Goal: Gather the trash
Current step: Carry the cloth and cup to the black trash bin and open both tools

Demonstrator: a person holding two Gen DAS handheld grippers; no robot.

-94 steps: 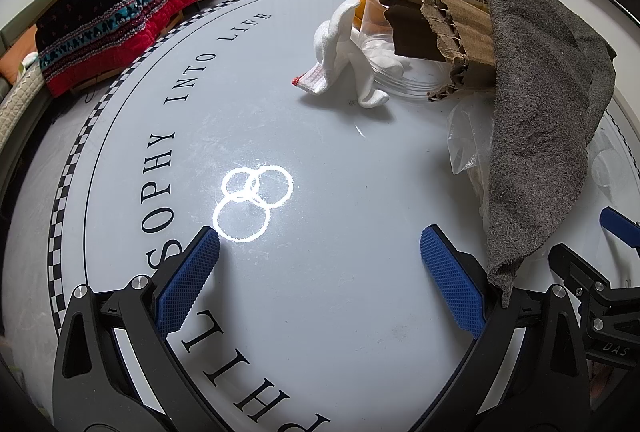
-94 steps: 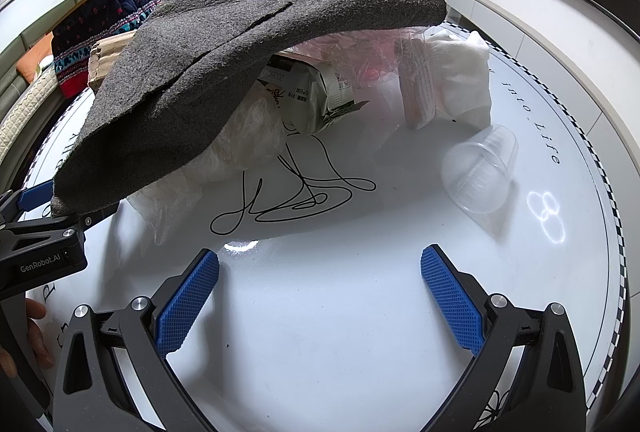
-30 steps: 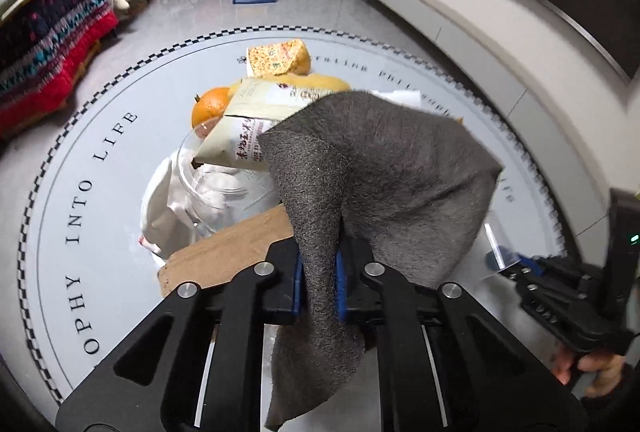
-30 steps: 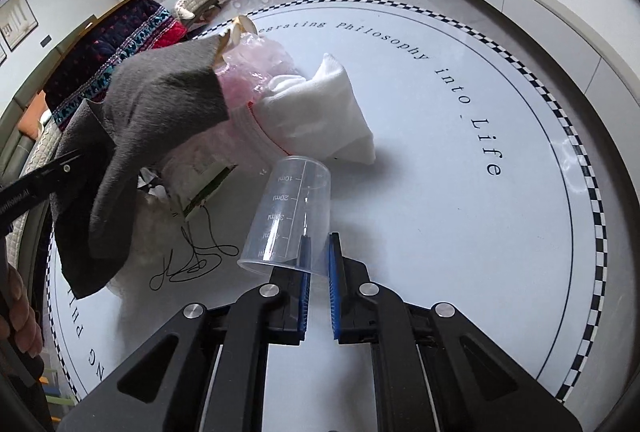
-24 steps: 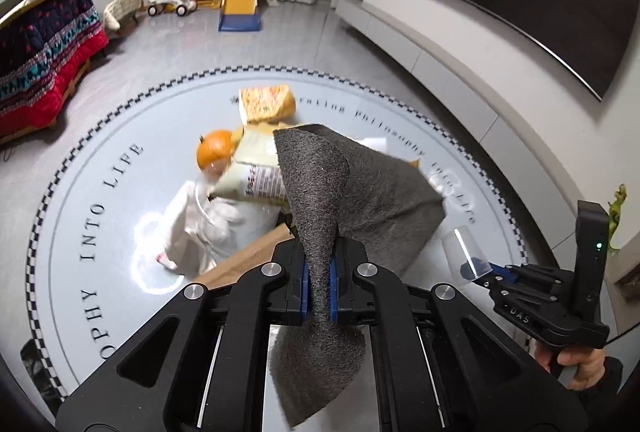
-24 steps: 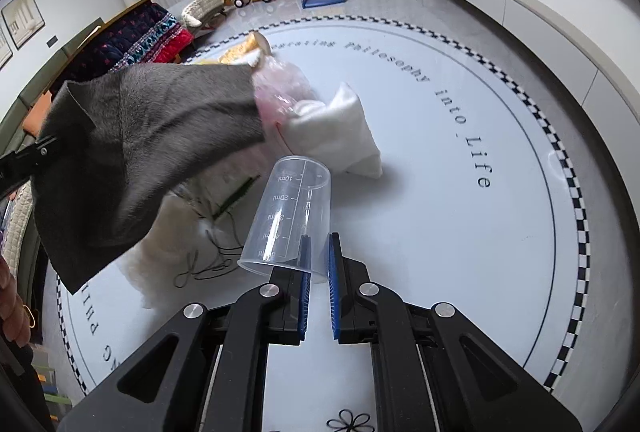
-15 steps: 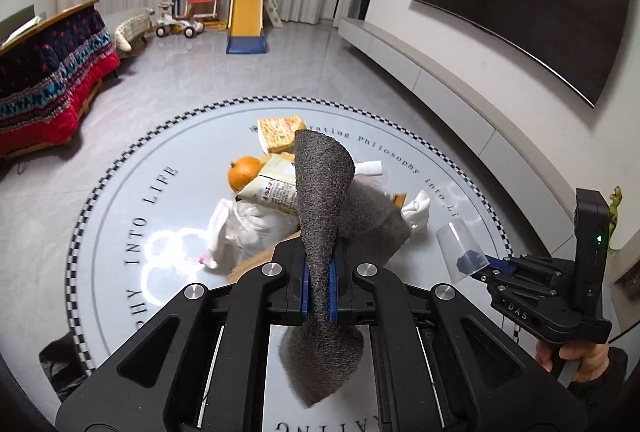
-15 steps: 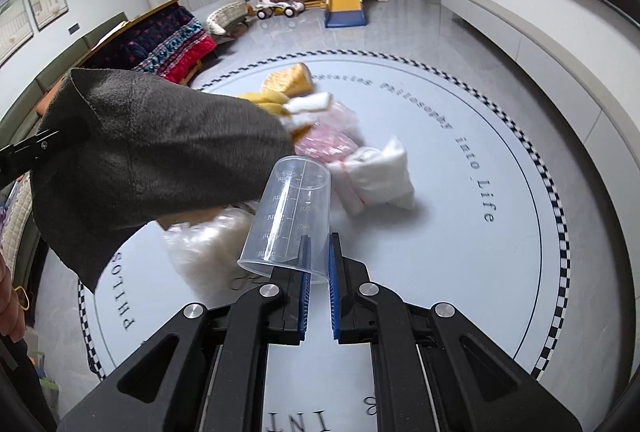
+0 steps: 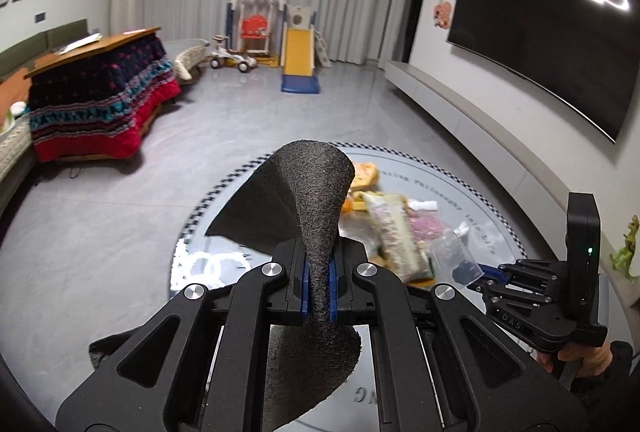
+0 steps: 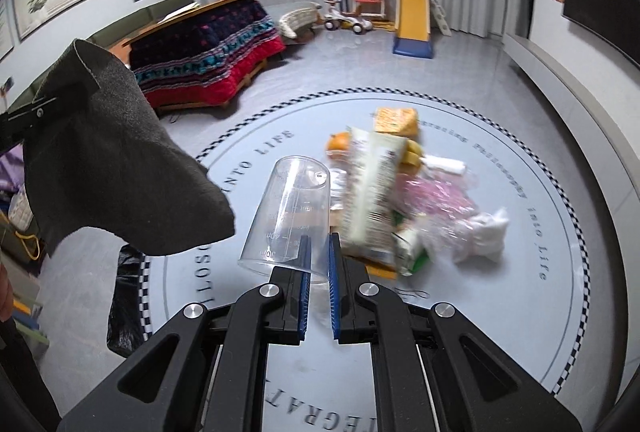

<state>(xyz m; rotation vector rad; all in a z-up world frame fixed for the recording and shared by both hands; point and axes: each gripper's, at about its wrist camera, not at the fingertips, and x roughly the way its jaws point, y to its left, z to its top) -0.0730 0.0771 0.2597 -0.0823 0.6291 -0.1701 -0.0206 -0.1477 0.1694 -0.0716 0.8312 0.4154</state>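
The cloth [image 9: 320, 208] is dark grey and felt-like, folded and clamped in the left gripper [image 9: 317, 286], high over the table [image 10: 500, 272]. The right gripper [image 10: 317, 282] pinches the rim of a clear, empty cup [image 10: 290, 216]. The trash pile [image 10: 396, 200] lies on the table.

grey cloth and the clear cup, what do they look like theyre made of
Grey cloth, clamped in the left gripper: looks like felt or a similar non-woven fabric, matte and fuzzy, with cut edges and stiff folds. The fibre cannot be told.

Clear cup, pinched at its rim by the right gripper: probably thin plastic, see-through and glossy, with graduation marks printed on its wall.
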